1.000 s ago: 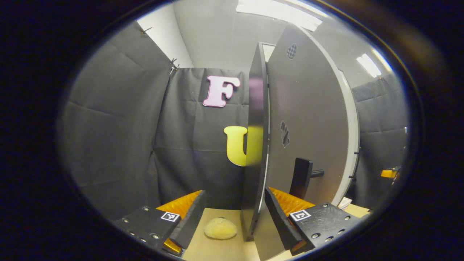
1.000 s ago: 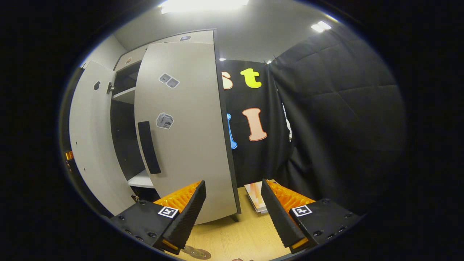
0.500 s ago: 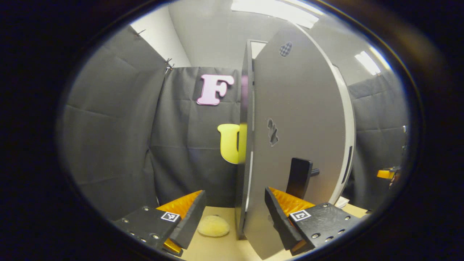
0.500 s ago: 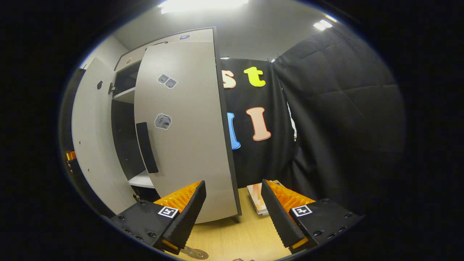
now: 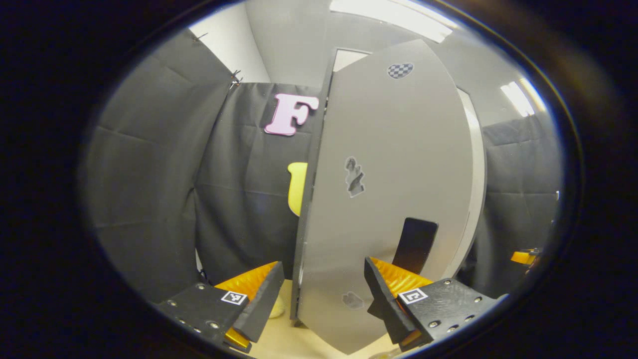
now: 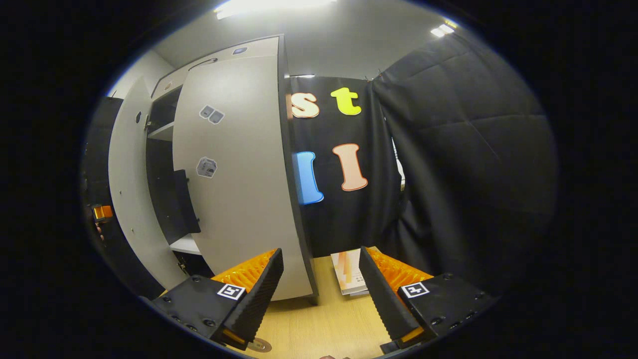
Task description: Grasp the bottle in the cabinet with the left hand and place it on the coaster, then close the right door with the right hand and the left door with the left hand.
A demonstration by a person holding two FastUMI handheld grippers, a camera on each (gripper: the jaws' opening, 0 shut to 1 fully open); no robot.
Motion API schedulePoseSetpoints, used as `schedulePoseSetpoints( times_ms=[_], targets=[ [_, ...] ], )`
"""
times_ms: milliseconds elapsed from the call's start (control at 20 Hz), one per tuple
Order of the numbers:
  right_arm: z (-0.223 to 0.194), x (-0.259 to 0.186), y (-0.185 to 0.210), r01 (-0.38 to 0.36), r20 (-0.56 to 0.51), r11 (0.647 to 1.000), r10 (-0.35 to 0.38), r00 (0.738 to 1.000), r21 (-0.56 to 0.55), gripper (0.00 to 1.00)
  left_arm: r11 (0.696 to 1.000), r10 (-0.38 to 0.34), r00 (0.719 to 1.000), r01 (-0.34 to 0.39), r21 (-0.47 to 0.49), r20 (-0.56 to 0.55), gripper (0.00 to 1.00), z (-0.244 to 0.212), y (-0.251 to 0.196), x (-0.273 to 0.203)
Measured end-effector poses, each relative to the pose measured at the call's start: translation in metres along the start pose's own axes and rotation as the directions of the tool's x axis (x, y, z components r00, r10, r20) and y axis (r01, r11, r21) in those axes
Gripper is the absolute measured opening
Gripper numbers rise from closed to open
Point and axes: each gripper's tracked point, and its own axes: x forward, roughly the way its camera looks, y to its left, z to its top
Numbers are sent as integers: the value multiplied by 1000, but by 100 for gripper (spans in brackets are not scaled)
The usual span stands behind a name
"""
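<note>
— What closes the booth in?

— Black cloth walls (image 6: 463, 149), creased and pinned at the top, under a pale grey ceiling (image 6: 339, 45) with strip lights (image 5: 394, 12) (bright enough to glare).

— And underfoot?

— A light wooden desk (image 6: 324, 329). Near its far edge, against the cloth, lies a small stack of papers (image 6: 349, 271).
</note>
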Motion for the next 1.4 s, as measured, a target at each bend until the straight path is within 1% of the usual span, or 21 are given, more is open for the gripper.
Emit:
schedulePoseSetpoints(
  times_ms=[100, 300, 450, 600, 700, 800, 900, 1000, 1200, 1300, 1400],
  targets=[
    [6, 0, -11, 3, 17, 1000, -3, 1000, 7, 98, 1000, -9, 1000, 9, -12, 23, 100, 3, -19, 3],
    [12, -4, -32, 10, 22, 1000, -10, 1000, -3, 98, 999, 40, 999, -40, 16, 33, 100, 6, -27, 4],
    [9, -6, -50, 27, 18, 999, -26, 999, -18, 98, 995, 80, 996, -81, 65, 32, 99, 9, -34, -1],
    [17, -4, -60, 34, 46, 999, -34, 998, 1, 97, 989, 114, 993, -117, 91, 39, 99, 17, -35, -9],
    [22, 0, -73, 60, 65, 998, -60, 996, -10, 98, 987, 108, 992, -114, 110, 59, 99, 20, -37, -14],
    [29, 6, -78, 62, 79, 998, -59, 995, -31, 98, 985, 105, 992, -114, 133, 72, 99, 24, -39, -14],
    [29, 13, -77, 33, 68, 998, -30, 997, -54, 98, 985, 104, 990, -116, 131, 97, 99, 30, -41, -17],
    [27, 20, -69, -20, 48, 998, 23, 999, -65, 98, 986, 117, 985, -130, 103, 124, 99, 33, -40, -20],
    [14, 25, -46, -106, -7, 992, 105, 994, -74, 98, 979, 171, 972, -185, 79, 162, 99, 44, -34, -18],
    [7, 23, -27, -161, -55, 984, 157, 986, -75, 98, 975, 182, 972, -198, 101, 146, 99, 40, -33, -18],
    [11, 18, -12, -195, -48, 973, 190, 981, -121, 98, 967, 192, 974, -209, 147, 122, 99, 35, -31, -24]
  ],
)
